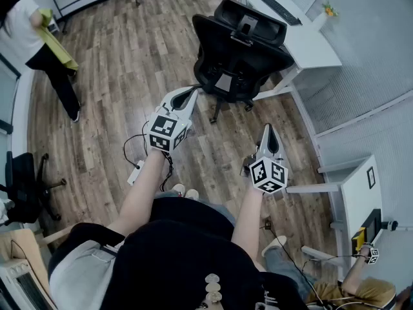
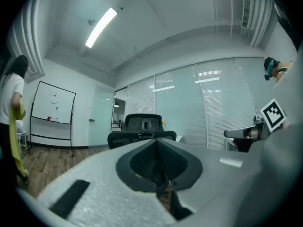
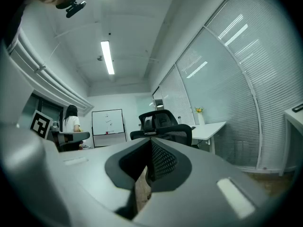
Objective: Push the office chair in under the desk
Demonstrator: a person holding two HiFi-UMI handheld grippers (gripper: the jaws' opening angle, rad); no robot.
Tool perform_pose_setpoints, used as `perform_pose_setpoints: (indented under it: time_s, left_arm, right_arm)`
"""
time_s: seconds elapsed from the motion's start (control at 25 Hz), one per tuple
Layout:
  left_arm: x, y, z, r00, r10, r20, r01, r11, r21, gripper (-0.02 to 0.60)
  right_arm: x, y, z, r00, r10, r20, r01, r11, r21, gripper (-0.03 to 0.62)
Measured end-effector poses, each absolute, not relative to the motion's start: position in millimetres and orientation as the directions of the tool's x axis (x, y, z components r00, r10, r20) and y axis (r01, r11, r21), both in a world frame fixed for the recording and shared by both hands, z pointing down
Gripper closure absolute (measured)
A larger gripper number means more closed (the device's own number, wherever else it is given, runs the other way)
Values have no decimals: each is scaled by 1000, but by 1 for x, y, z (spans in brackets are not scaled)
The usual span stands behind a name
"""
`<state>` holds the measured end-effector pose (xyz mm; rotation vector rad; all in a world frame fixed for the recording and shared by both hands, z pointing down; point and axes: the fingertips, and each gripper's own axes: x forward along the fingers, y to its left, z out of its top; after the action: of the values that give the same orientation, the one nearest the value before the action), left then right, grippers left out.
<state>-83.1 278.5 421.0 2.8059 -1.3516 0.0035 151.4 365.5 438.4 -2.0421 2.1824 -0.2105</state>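
Note:
A black office chair stands on the wood floor, pulled out from the white desk at the upper right, its back towards me. My left gripper is shut and empty, its tip just short of the chair's left side. My right gripper is shut and empty, lower and to the right of the chair's base. The chair shows straight ahead beyond the shut jaws in the left gripper view. In the right gripper view the chair stands before the desk.
A keyboard and a small plant sit on the desk. A person in a white top stands at the far left. Another black chair is at the left edge. A whiteboard stands by the far wall. A cable lies on the floor.

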Motion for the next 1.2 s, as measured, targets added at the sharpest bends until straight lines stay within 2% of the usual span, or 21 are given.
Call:
perform_pose_setpoints:
  time_s: [0.96,1.2]
  left_arm:
    - [-86,281,431,640,-768,31,-768,-639,41,574]
    - [-91,281,429,643,-766,9,-765,-641,58,541]
  right_arm:
    - [137,363,435,-96,-995,-35,-974,101,-202,583]
    - [135,365,432,-104,-993,-51,-971,113,-210,540]
